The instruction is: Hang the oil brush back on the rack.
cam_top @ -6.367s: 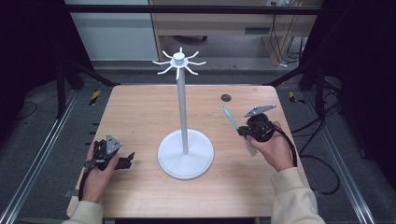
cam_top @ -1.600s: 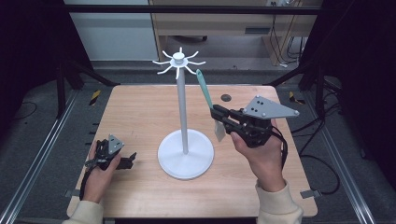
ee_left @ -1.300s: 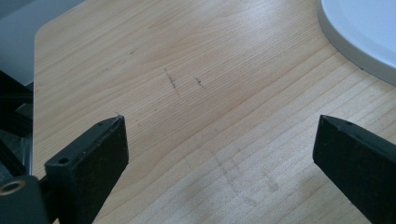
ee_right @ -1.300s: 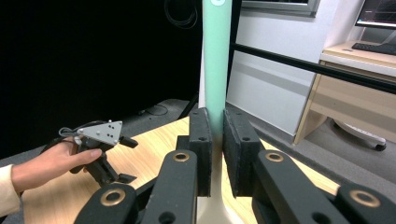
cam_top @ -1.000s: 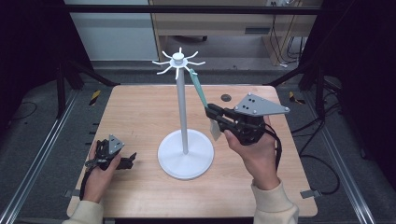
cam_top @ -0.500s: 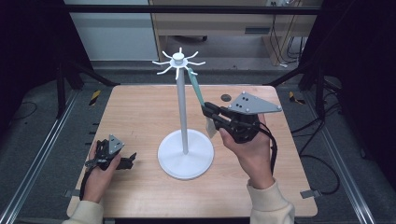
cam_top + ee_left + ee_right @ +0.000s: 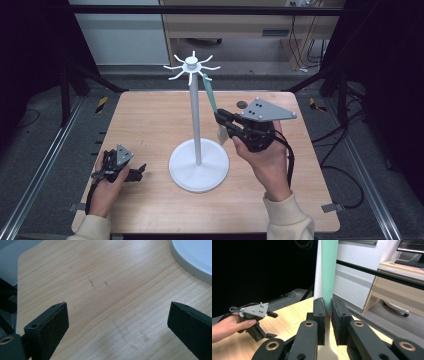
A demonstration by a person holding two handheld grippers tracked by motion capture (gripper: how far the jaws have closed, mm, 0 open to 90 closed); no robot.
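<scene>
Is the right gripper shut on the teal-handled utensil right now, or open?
Shut on it. In the right gripper view the two black jaws of the right gripper press against both sides of the teal-handled utensil, leaving no gap.

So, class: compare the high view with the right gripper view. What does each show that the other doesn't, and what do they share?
High view: the stand's hook crown, its round base and a small dark disc on the table. Right gripper view: the right gripper with its fingers up close, and a monitor. Both: the green-handled tool they clamp, the stand's pole, the left gripper.
</scene>
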